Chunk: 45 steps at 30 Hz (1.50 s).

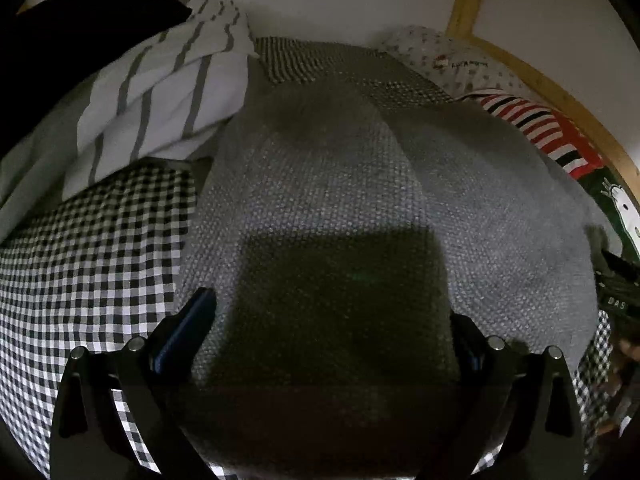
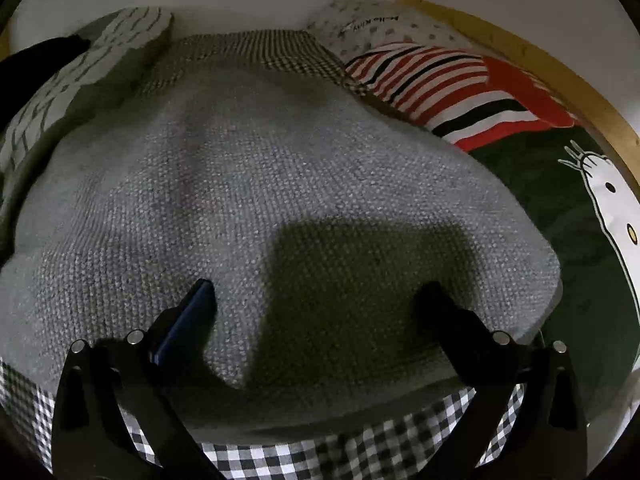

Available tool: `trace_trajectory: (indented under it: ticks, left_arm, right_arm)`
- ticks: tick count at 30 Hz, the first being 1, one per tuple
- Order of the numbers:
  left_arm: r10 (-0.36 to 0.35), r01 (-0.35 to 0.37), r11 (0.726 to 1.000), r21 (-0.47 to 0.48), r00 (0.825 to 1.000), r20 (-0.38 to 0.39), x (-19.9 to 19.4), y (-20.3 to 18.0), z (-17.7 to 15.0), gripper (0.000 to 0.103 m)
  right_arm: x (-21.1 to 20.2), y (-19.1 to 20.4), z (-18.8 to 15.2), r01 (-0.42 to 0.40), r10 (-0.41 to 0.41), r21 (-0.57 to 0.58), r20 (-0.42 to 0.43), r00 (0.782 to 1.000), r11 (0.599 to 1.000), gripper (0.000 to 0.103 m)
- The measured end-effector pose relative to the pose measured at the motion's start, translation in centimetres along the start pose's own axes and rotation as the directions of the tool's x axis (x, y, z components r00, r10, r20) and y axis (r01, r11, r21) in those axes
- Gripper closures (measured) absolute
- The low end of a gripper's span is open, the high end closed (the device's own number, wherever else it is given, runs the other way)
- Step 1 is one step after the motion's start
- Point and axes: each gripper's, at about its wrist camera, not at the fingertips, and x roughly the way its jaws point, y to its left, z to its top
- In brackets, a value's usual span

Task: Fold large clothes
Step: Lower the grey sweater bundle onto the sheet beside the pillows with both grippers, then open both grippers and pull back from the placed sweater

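Knitwear, one piece: grey knitted garment (image 1: 320, 184), large, lying flat on a bed over a black-and-white checked sheet (image 1: 88, 248). In the left wrist view it fills the middle and right of the frame; the checked sheet shows bare to its left. In the right wrist view its near hem runs across the bottom, with a strip of sheet below it.

Left hand-held gripper (image 1: 332, 320): released, jaws spread wide, nothing between the pads. It points steeply down at the garment's left part, near the left edge.

Right hand-held gripper (image 2: 320, 300): likewise released and empty, fingers splayed over the near right part, close to the right-hand corner of the hem.

Bearing for the next move: the garment lies straight ahead of and under both tools, its long axis running away from them toward the wall. Each hand is nearer its own side, so a two-handed pickup at the near hem looks likely; whether the pads touch the knit cannot be told.

Surroundings: grey-striped white cloth (image 1: 160, 92) at far left, red-striped item (image 2: 440, 84) and dark green printed textile (image 2: 540, 200) at right, dotted pillow (image 2: 360, 24) by the wall.
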Motion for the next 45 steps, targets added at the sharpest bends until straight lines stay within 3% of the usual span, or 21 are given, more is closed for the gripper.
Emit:
trace_trajectory:
  ticks: [3, 5, 8, 10, 14, 27, 37, 45]
  left_arm:
    - [0.021, -0.021, 1.000, -0.022, 1.000, -0.007, -2.7, -0.6, -0.4, 0.004]
    - [0.043, -0.043, 0.999, -0.009, 0.998, 0.034, -6.2, -1.7, -1.7, 0.005]
    - [0.015, -0.015, 1.000, 0.013, 0.998, 0.060, -10.8, -3.1, -4.7, 0.004]
    - [-0.021, 0.020, 1.000, 0.014, 0.997, 0.074, -13.4, -3.8, -6.8, 0.005]
    - [-0.009, 0.009, 1.000, -0.001, 0.997, 0.079, -17.4, -3.9, -9.8, 0.005]
    - [-0.007, 0.000, 0.998, 0.059, 0.994, 0.110, -30.3, -6.1, -18.4, 0.005]
    - [0.011, -0.028, 0.993, 0.112, 0.988, 0.152, -36.5, -9.4, -24.3, 0.004]
    - [0.037, -0.056, 0.990, 0.127, 0.988, 0.150, -38.2, -11.0, -27.8, 0.005]
  right_arm:
    - [-1.6, -0.5, -0.1, 0.007, -0.008, 0.016, 0.027, 1.000, 1.000, 0.003]
    - [-5.6, -0.9, -1.2, 0.003, -0.008, 0.087, 0.055, 0.998, 0.996, 0.003]
    - [-10.5, 0.0, -3.6, -0.050, 0.044, 0.134, 0.053, 0.998, 0.990, 0.003]
    - [-12.8, 1.2, -5.2, -0.072, 0.069, 0.104, 0.035, 0.997, 0.992, 0.003]
    - [-18.2, 3.1, -8.6, -0.083, 0.082, 0.054, 0.024, 0.996, 0.995, 0.003]
    - [-34.0, 2.6, -17.0, -0.103, 0.099, 0.018, 0.144, 0.985, 0.995, 0.003]
    - [-39.8, 1.1, -23.8, -0.065, 0.058, 0.039, 0.157, 0.986, 0.997, 0.003]
    - [-43.7, -0.2, -27.9, -0.059, 0.053, 0.027, 0.179, 0.982, 0.998, 0.003]
